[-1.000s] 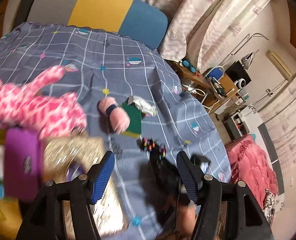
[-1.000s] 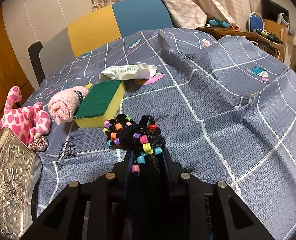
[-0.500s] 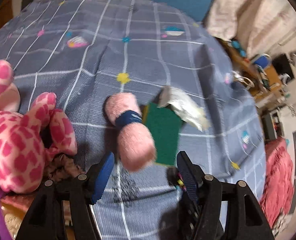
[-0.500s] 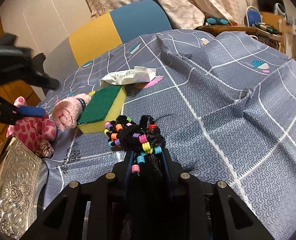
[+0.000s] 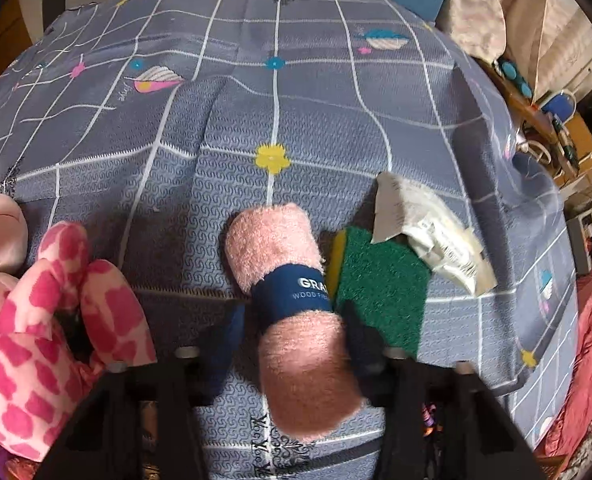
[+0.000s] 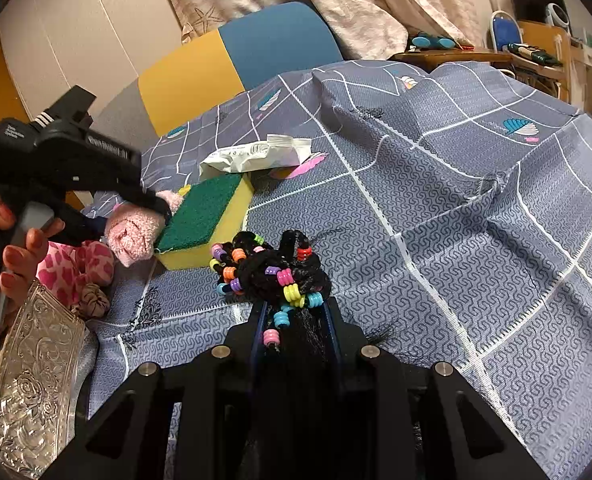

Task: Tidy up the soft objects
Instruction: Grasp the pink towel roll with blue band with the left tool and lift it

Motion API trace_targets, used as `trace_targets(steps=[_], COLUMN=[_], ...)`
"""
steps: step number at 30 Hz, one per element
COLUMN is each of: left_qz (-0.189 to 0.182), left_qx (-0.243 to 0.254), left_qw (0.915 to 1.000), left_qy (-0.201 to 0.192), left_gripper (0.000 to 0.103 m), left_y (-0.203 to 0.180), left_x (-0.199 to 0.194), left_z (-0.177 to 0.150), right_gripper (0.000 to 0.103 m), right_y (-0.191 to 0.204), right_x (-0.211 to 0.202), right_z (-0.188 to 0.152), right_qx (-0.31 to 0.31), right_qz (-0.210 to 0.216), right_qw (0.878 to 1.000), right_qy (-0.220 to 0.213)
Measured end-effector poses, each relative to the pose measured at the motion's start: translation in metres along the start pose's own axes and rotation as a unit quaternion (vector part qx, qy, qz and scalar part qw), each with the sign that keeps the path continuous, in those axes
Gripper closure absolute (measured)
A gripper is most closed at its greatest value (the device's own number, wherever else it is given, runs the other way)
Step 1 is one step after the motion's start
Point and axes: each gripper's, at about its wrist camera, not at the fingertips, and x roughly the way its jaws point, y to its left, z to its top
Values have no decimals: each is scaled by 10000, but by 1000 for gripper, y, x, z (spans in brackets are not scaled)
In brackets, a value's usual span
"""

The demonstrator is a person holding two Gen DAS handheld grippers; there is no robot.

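A rolled pink towel [image 5: 284, 264] with a dark blue band lies on the grey-blue checked bedspread [image 5: 336, 120]. My left gripper [image 5: 293, 312] points down over its near half, one finger on each side. The jaws are closing, and a sliver of bedspread still shows between the left finger and the towel. In the right wrist view, the left gripper [image 6: 132, 216], held by a hand [image 6: 16, 240], straddles the towel [image 6: 134, 236]. My right gripper [image 6: 296, 312] is shut on a black braided hair piece [image 6: 272, 272] strung with coloured beads, resting on the bedspread.
A green-and-yellow sponge [image 5: 380, 284] touches the towel's right side, with a white wipes packet [image 5: 428, 228] overlapping it. A pink spotted plush [image 5: 36, 332] lies to the left. An embossed silver tray [image 6: 32, 380] and a scrunchie [image 6: 92, 300] sit nearby. A chair [image 6: 236, 60] stands behind.
My left gripper has swung over and down onto the pink towel, and its jaws have narrowed around it. My right gripper has stayed put with the beaded hair piece.
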Motion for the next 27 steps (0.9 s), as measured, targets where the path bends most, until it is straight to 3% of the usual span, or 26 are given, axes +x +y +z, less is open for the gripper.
trace_targets(steps=[8, 19, 27], left_qz=[41, -749, -1214], left_qx=[406, 841, 1250], left_qw=[9986, 9906, 9815], left_qy=[-343, -771, -798], left_gripper=[70, 70, 70], left_y=[-5, -18, -9], left_x=[-19, -94, -127], left_z=[-12, -50, -95], right_gripper=[77, 78, 78], right_y=[-1, -1, 1], right_x=[0, 1, 1], right_z=[0, 0, 0], right_qx=[55, 27, -63], right_qz=[15, -22, -124], right_qw=[10000, 10000, 9999], right_qy=[-20, -11, 1])
